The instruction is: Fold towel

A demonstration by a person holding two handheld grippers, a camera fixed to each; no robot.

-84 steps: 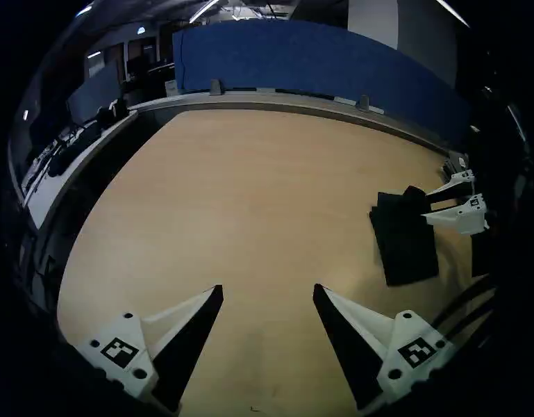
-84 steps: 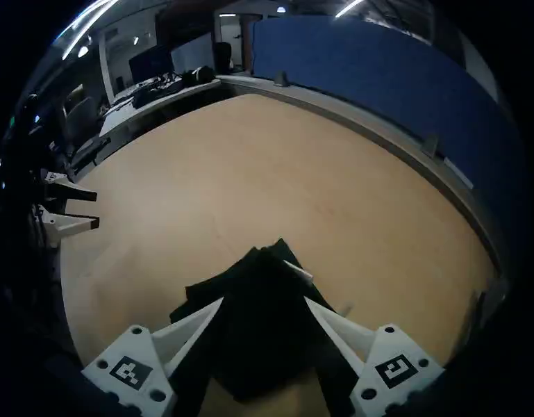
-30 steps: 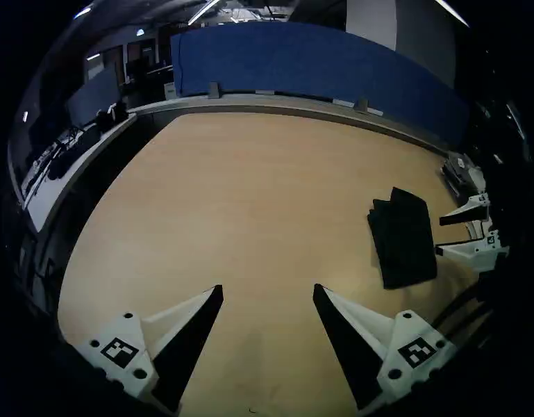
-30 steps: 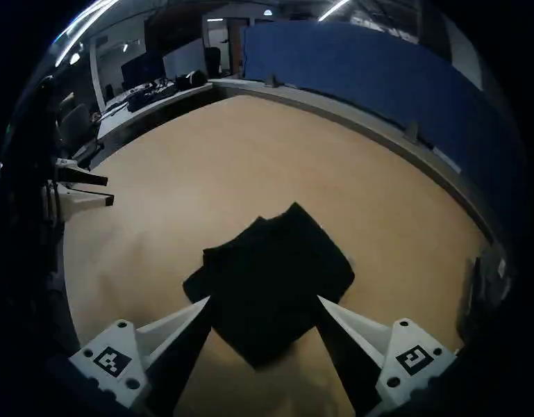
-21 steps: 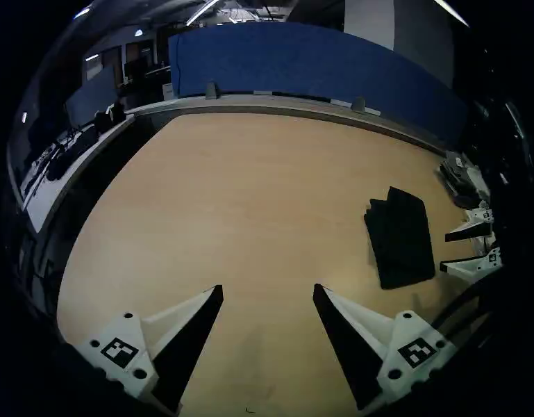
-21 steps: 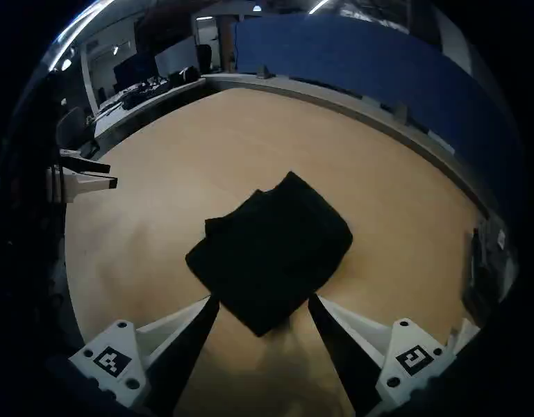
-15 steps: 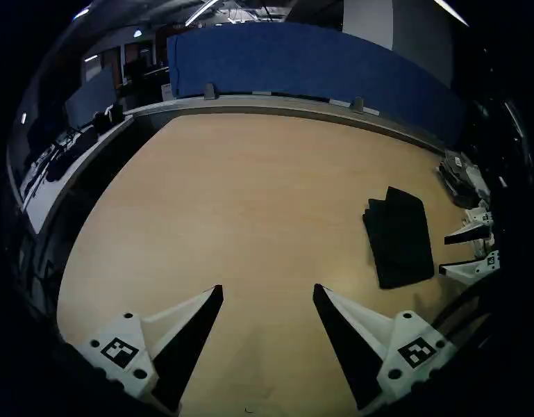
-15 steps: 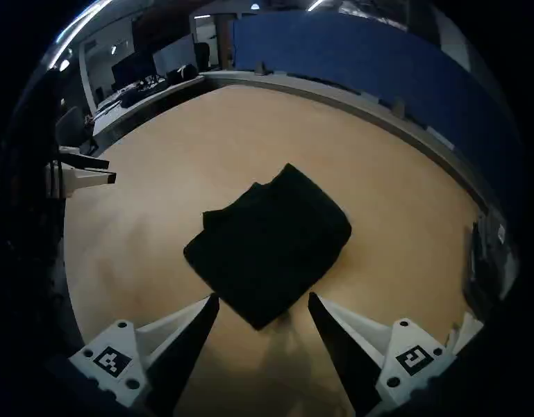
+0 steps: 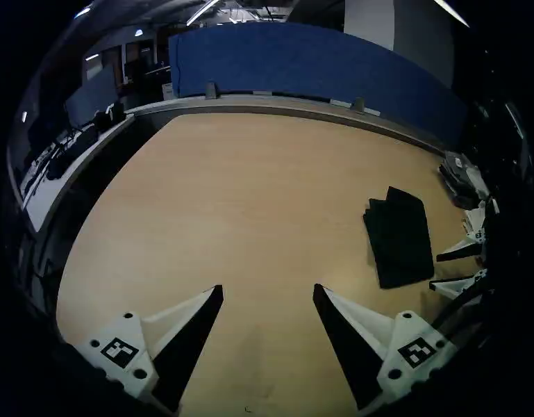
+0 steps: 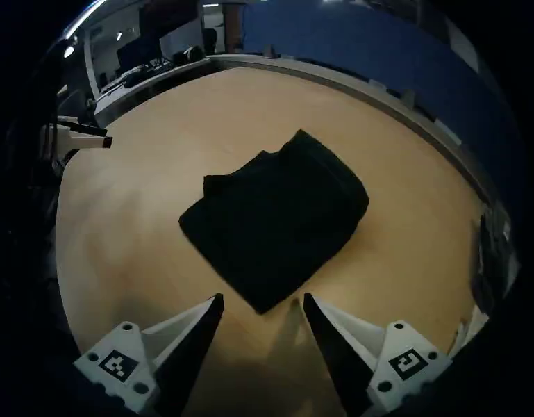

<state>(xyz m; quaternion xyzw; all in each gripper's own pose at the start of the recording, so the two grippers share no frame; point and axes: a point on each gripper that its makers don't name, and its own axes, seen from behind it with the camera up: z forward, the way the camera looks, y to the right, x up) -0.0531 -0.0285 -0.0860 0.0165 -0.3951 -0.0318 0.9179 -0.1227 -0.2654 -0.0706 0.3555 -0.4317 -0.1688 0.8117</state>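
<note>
Both jaws stand wide apart, holding nothing: the right gripper (image 10: 261,302) just short of the near corner of the towel (image 10: 277,215), the left gripper (image 9: 267,295) over the surface (image 9: 253,181), well left of it. The towel looks fully folded; best lift clear without snagging that corner.

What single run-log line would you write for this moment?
towel: folded, flat on table | left gripper: open, empty, apart from towel | right gripper: open, empty, by towel's corner

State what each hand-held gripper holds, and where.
Nothing: the left hand-held gripper and right hand-held gripper are open; the towel lies free on the table.
</note>
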